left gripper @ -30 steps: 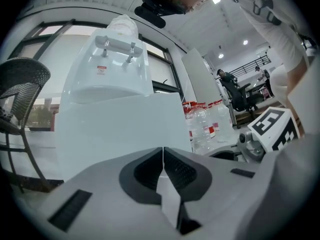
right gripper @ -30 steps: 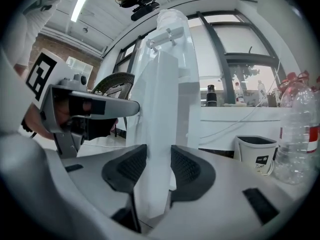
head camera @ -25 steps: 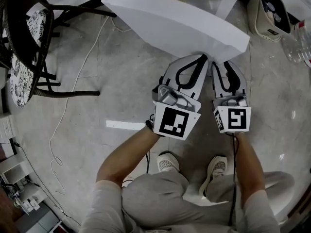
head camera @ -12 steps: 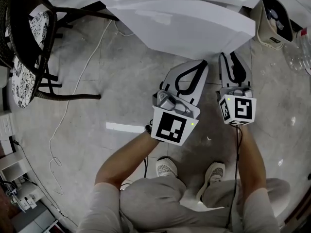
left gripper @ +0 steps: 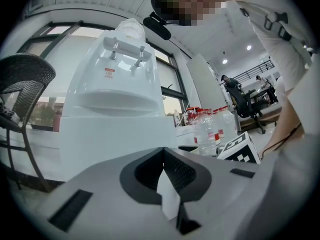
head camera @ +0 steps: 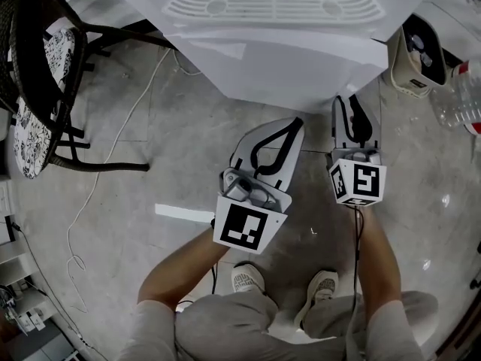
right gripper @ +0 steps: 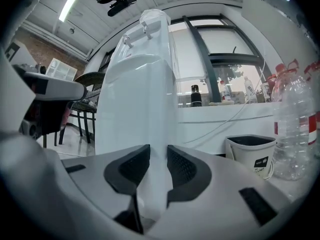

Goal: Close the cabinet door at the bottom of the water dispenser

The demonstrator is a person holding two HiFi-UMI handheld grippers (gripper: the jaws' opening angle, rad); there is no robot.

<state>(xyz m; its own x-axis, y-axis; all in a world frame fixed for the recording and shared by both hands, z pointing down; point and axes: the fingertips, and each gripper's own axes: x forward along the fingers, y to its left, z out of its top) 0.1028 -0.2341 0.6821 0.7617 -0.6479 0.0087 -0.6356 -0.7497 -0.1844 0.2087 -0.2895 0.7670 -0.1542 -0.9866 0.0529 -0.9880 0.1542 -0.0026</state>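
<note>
While the person crouches at the foot of the water dispenser (head camera: 278, 6), both grippers point level at its base. The cabinet door (head camera: 301, 74) is the white lower front panel, at the far middle of the floor scene, just beyond the two grippers. From above it looks about flush with the body, though I can't tell whether it is fully home.

Over on the right, the right gripper (head camera: 352, 105) has its tips right at the panel's right-hand edge. Its jaws have just been closing, yet they stand apart. The right gripper view shows a white vertical edge in the gap, with neither pad clearly pressing on it.

On the left, the left gripper (head camera: 294, 128) sits a little nearer the person, short of the panel, jaws together and nothing between them.

A dark chair (head camera: 37, 74) stands far left, and clear bottles (head camera: 460, 89) sit far right beside a beige bucket (head camera: 417, 51).
</note>
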